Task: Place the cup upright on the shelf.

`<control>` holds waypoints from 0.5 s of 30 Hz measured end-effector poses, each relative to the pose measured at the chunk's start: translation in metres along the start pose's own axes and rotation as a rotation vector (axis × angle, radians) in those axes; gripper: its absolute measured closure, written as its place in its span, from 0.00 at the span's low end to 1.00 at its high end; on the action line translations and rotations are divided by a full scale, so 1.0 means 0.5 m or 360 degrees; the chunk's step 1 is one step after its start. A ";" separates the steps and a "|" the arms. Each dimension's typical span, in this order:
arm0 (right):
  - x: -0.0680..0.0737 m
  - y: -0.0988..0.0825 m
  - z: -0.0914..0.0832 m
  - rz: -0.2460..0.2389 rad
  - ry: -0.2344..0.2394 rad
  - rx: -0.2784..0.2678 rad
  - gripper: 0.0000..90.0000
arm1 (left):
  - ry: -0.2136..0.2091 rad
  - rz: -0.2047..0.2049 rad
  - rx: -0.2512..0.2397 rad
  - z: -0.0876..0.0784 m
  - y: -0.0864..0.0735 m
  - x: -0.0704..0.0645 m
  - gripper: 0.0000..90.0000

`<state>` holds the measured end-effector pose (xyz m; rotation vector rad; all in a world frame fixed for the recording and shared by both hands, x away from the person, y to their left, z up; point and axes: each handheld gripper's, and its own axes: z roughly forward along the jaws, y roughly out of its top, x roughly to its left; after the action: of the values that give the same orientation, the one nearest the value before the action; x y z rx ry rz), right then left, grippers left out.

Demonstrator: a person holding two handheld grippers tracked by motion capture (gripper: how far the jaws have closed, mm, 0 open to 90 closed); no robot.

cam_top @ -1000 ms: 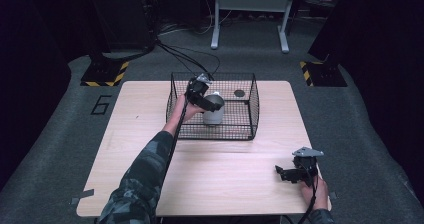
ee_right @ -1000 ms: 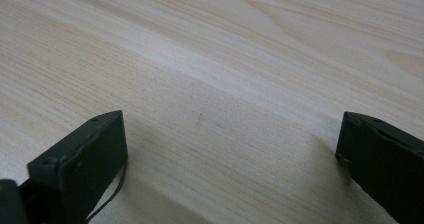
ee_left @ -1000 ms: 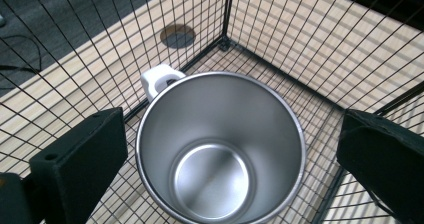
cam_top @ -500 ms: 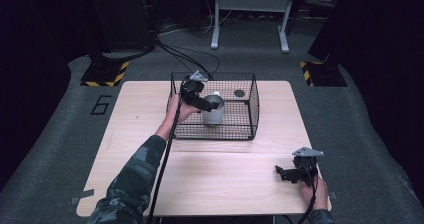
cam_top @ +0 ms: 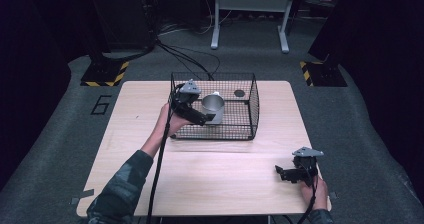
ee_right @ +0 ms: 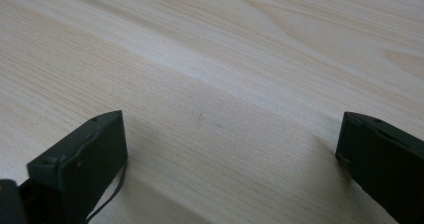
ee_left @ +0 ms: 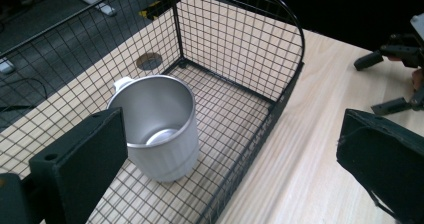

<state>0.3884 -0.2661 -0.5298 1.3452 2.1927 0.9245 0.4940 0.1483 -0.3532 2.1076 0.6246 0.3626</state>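
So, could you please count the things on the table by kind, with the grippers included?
Metal cup: 1
Wire basket: 1
Small dark round disc in the basket: 1
Grippers: 2, the left gripper and the right gripper
Total: 5

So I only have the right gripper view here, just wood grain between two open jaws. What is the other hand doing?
Observer: The left gripper is at the near wall of a black wire basket, beside a metal cup that stands inside.
Operator: Is the cup gripped?
Observer: No. In the left gripper view the jaws stand wide apart and the cup sits free between them, upright and empty.
Operator: And where is my gripper?
Observer: The right gripper sits low over the table near its front right corner, apart from the basket.
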 end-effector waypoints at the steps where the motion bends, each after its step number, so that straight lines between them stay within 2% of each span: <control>1: 0.000 0.000 0.000 0.0000 0.0000 0.0000 0.00 | 0.0006 0.0006 -0.0008 -0.006 -0.005 -0.005 0.00; 6: 0.000 0.000 0.000 -0.0002 -0.0001 -0.0001 0.00 | 0.0035 0.0033 0.0002 -0.038 -0.038 -0.025 0.00; 10: 0.000 0.000 0.000 -0.0002 -0.0001 -0.0001 0.00 | 0.0058 0.0019 -0.0012 -0.066 -0.071 -0.037 0.00; 13: 0.000 0.000 0.000 -0.0002 0.0000 -0.0002 0.00 | 0.0090 0.0010 -0.0018 -0.087 -0.101 -0.044 0.00; 14: 0.000 0.000 0.000 -0.0004 0.0000 -0.0002 0.00 | 0.0134 0.0004 -0.0033 -0.099 -0.123 -0.050 0.00; 15: 0.000 0.000 0.000 -0.0004 0.0000 -0.0002 0.00 | 0.0134 0.0004 -0.0033 -0.099 -0.123 -0.050 0.00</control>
<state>0.3884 -0.2662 -0.5299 1.3416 2.1929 0.9248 0.4316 0.1978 -0.3764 2.0822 0.6644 0.4593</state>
